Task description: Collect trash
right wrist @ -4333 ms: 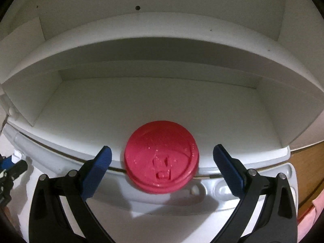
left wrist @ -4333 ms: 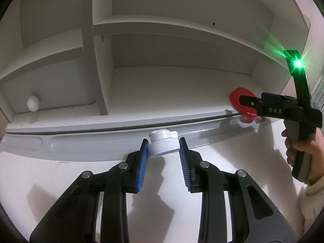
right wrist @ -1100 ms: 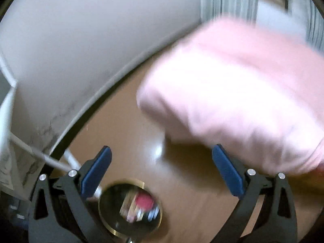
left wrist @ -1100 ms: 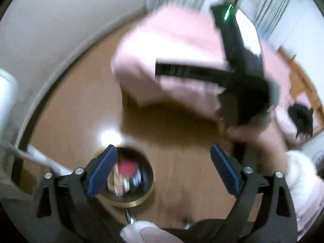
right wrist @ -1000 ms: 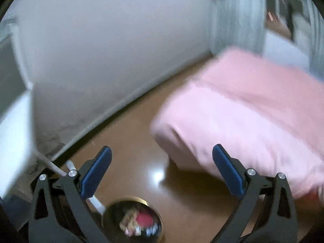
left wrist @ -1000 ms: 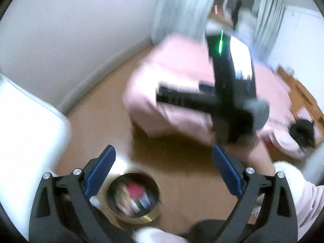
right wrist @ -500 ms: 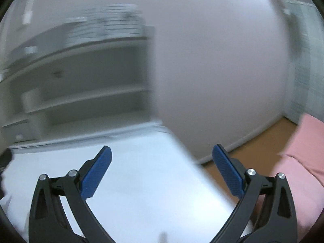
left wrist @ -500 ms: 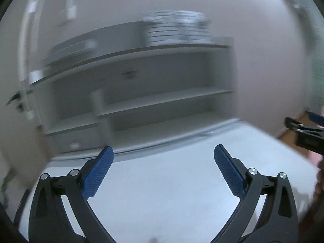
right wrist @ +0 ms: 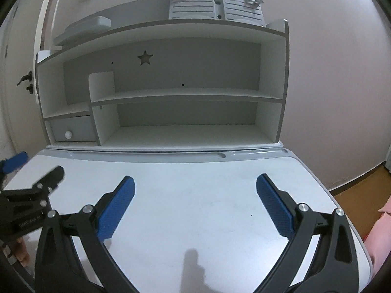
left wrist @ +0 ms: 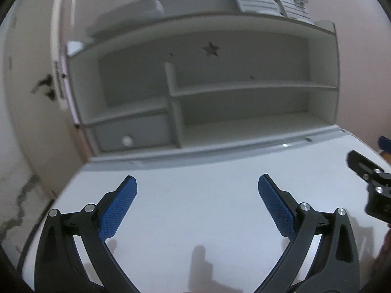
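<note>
**Both hand-held grippers wide and empty over a bare tabletop**

Ahead of your left hand-held gripper [left wrist: 197, 183] the white tabletop [left wrist: 195, 210] runs to a shelf unit [left wrist: 220, 90] with a star cut-out [left wrist: 210, 48] in its back panel and a small drawer with a round knob [left wrist: 127, 141] ahead and to the left; nothing lies between you and the shelves; no trash shows on the tabletop or shelves in either view. Your right hand-held gripper [right wrist: 195, 183] sees a pink edge [right wrist: 381, 222] at far right and wooden floor [right wrist: 359, 180] beyond the tabletop's right rim, which the blurrier left view lacks; each view catches the other gripper at its side edge. Both stand spread wide, blue pads [right wrist: 114, 207] well apart, holding and touching nothing.
</note>
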Motion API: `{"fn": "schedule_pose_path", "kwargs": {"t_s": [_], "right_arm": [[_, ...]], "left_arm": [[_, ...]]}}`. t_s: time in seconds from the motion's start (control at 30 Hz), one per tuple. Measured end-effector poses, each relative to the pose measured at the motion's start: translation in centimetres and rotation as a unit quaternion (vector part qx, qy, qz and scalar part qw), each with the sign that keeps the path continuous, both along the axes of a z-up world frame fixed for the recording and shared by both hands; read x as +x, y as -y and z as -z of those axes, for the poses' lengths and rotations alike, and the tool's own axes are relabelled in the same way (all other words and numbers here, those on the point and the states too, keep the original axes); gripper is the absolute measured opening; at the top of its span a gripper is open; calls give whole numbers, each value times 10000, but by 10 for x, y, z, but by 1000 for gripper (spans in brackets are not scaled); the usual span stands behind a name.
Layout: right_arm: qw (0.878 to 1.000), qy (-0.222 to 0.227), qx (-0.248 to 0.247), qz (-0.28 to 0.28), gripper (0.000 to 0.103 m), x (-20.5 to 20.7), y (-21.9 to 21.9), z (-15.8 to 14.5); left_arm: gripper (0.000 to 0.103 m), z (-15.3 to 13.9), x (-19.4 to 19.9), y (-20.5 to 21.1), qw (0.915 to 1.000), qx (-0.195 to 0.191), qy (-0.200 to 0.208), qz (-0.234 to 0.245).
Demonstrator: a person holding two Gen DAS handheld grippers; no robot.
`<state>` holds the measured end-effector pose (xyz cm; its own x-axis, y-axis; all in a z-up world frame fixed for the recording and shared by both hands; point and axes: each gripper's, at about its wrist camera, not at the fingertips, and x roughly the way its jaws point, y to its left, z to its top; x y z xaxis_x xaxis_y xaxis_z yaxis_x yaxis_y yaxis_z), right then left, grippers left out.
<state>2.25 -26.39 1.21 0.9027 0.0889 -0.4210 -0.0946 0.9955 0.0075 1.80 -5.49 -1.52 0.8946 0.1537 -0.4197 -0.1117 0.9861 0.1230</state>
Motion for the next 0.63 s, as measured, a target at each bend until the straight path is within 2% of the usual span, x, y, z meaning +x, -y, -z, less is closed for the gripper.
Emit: {"fn": "schedule_pose_path", "kwargs": {"t_s": [0.13,0.23,0.3,0.43,0.63], "right_arm": [[9996,122,-207,140,96,-4,-4,0],[9978,366,-548,70,96,-13,-16,-1],[9967,353,-728,-2,96,-13,-23,-1],[9974,-184,-699,10,96,3,-25,5],[9934,-815,-805,88,96,27,-25,18]], "left_arm": [[97,8,13,6,9974,280,-407,-534],[97,13,18,1,9971,-46,-673,-363],[97,16,19,-3,9962,-295,-789,-234],[96,23,28,-4,9930,-427,-1105,0],[96,37,48,-15,9833,-742,-1660,-52]]}}
